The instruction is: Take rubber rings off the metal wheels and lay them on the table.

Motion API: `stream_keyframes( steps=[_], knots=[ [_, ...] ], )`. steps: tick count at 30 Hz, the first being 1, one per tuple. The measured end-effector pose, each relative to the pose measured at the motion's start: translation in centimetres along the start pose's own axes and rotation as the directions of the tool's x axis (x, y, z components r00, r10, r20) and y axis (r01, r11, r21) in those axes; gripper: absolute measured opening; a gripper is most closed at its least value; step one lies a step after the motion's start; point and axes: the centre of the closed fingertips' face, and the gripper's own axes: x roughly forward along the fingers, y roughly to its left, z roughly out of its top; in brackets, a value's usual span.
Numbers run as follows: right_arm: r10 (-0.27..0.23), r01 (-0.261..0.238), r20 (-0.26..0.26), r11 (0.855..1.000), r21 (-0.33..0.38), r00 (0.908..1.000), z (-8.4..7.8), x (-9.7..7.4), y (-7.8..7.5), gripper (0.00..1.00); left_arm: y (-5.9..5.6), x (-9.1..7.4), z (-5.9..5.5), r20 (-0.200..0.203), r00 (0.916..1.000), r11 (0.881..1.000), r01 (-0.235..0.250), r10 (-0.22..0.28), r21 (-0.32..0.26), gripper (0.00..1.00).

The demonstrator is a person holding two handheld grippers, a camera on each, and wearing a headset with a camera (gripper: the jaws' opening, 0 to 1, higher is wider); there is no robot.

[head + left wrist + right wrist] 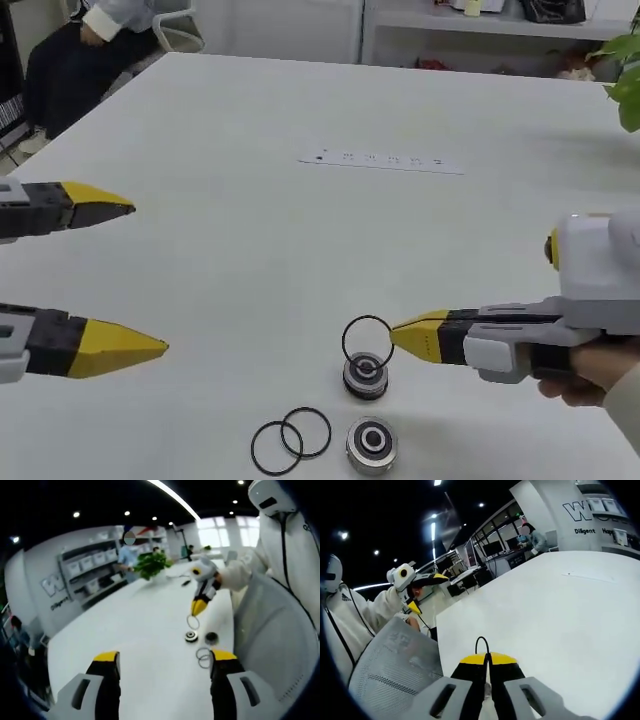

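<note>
Two loose rings [290, 440] are lying flat and overlapping on the desk [300, 250] at the near edge of the head view. Just beside them, the near wheel [372, 444] is sitting with its hub facing up. Behind it, the far wheel [366, 374] is sitting the same way, axis upright.

From the right, the right claw [397, 334] is reaching in with its jaws pinched together on the held ring [366, 317]. That ring is standing on edge, showing the head camera a nearly full circle. Its lower arc is crossing the top of the far wheel, and whether they are touching cannot be told. The ring is hanging off the yellow tip toward the left, directly over that wheel.

In the right gripper view, the right claw [487, 656] is showing its jaws closed with no gap. The held ring [481, 639] is poking out past them as a narrow dark arch, seen close to edge-on.

In the left gripper view, the left claw [165, 655] is standing with its jaws wide apart, gripping nothing. Across the desk, the right claw [199, 611] is pointing down with the held ring [193, 622] dangling below its tip, over the far wheel [190, 636]. In the head view, the left claw [148, 278] is hovering well apart from the wheels.
</note>
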Motion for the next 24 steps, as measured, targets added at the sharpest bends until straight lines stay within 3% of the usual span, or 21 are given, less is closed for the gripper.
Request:
stream_keyframes(
  steps=[12,24],
  knots=[
    [0.036,-0.038,-0.044,0.999,-0.029,0.9984,0.0,0.8,1.4,0.0,-1.0,-1.8,-2.7,-0.016,0.9996,0.997,-0.024,0.023,-0.07,0.84],
    [0.066,-0.07,-0.092,0.997,-0.038,0.9935,-0.7,1.7,2.3,0.0,-1.5,-3.4,-4.2,-0.023,0.9982,0.991,-0.058,0.056,-0.118,0.95]
  ],
)
